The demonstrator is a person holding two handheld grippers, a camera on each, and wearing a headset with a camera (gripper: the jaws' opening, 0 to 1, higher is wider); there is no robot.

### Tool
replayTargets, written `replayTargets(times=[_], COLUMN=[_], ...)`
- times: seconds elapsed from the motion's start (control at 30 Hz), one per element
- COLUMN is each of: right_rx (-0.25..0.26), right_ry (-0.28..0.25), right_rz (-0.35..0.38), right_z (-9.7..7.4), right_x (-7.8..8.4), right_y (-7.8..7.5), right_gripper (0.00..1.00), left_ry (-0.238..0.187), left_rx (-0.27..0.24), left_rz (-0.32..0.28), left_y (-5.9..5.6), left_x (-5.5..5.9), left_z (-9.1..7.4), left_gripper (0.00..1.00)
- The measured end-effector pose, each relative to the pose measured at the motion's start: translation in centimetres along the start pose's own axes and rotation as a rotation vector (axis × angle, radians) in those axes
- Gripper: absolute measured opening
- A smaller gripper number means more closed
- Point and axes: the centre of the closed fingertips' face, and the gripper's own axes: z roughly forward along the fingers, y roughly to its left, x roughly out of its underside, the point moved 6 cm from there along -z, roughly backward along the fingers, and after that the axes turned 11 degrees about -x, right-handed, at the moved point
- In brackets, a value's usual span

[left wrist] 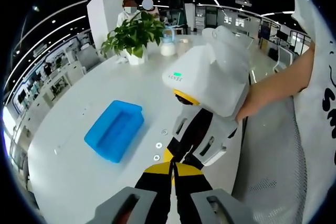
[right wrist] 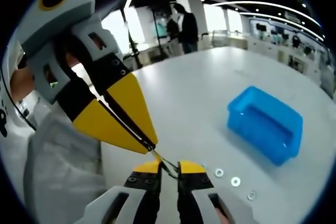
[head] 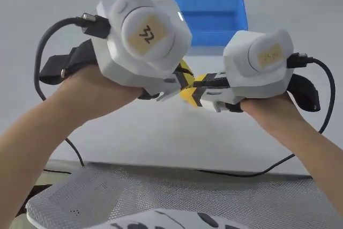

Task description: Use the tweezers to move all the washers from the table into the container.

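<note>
While both hand-held grippers hung above the plain white table [head: 161,132], their tips met in the middle of the head view, and a black cable [head: 38,63] looped away from the housing on the left. On that side, the left gripper [right wrist: 148,147], a white housing with black jaws tipped in yellow, had its jaws pressed together on a pair of thin dark tweezers [right wrist: 164,162]. The tweezers ran as a dark line between the yellow wedges and stuck out a little past their point. Just to the right, that free end lay in the slim gap between the yellow-tipped jaws of the right gripper [right wrist: 169,170]. These jaws stood narrow, close on either side of the tweezers, yet whether they pinched the end could not be told. Further right in the right gripper view, three small flat silver washers [right wrist: 235,181] lay in a short row on the bare tabletop, apart from one another, between the table's near edge and the bright blue rectangular plastic container [right wrist: 265,124]. The container sat open-topped beyond them, toward the middle of the table, well apart from the tweezers.
</note>
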Motion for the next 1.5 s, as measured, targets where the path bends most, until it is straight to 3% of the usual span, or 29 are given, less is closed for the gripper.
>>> replayTargets(times=[0.4,0.7,1.13,1.5], right_rx=[0.037,0.05,0.081,0.101], right_ry=[-0.02,-0.032,-0.051,-0.076], right_rz=[-0.073,-0.111,-0.154,-0.159], right_z=[-1.6,-2.0,-2.1,-1.9], right_x=[-3.0,-4.7,-7.2,-8.3], right_y=[-0.5,-1.1,-4.3,-6.9], right_gripper=[0.07,0.06,0.06,0.05], left_ry=[-0.06,-0.084,-0.1,-0.096], left_rx=[-0.031,-0.044,-0.067,-0.076], left_rz=[0.054,0.102,0.136,0.173], left_y=[1.6,2.9,6.4,8.3], left_x=[-2.2,-3.3,-4.8,-5.7], left_z=[-1.7,-1.9,-0.9,0.5], left_gripper=[0.0,0.0,0.0,0.0])
